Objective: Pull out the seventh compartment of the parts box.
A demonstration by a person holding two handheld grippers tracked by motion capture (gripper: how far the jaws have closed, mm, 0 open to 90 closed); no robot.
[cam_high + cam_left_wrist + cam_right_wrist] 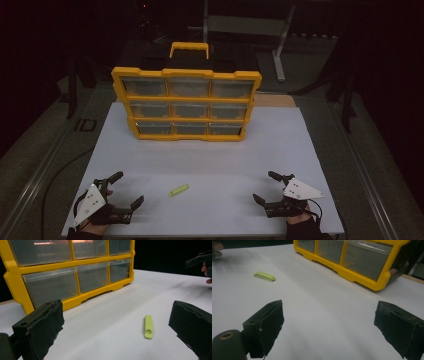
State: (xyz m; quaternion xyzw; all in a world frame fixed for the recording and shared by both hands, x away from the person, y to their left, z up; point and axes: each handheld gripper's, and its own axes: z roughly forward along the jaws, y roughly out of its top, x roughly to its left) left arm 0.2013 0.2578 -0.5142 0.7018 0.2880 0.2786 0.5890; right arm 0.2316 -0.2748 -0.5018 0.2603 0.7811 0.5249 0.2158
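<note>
Near the front edge of the white board (210, 150), both grippers rest low with jaws spread wide and nothing between them. Left gripper (127, 189) sits at the near-left corner, right gripper (264, 186) at the near-right. Green clip (178, 189) lies flat on the board between them, closer to the left gripper, touching nothing.

Risks, as I judge them:
- Clip is thin and flat. Jaws closing from above likely skate over it or pinch one end and flick it away. Pads need to come down to board level either side of the narrow dimension.
- In the left gripper view the clip (148, 326) lies off-centre, nearer the right-hand jaw. Closing without re-centring would push it sideways instead of grabbing it.
- Smooth board, light part: any nudge slides it, possibly toward the near edge.
- Yellow organizer (186, 103) stands tilted back; its drawers look closed. A hard push on a drawer front may shift or tip the whole case.

Room: wide bare board between clip and organizer, free approach from both sides. Grippers are well apart, no clash yet. Both hands already sit close to the board's near edge, right one also near the side edge; little margin backward. Surroundings dark, detail beyond the board unclear.
</note>
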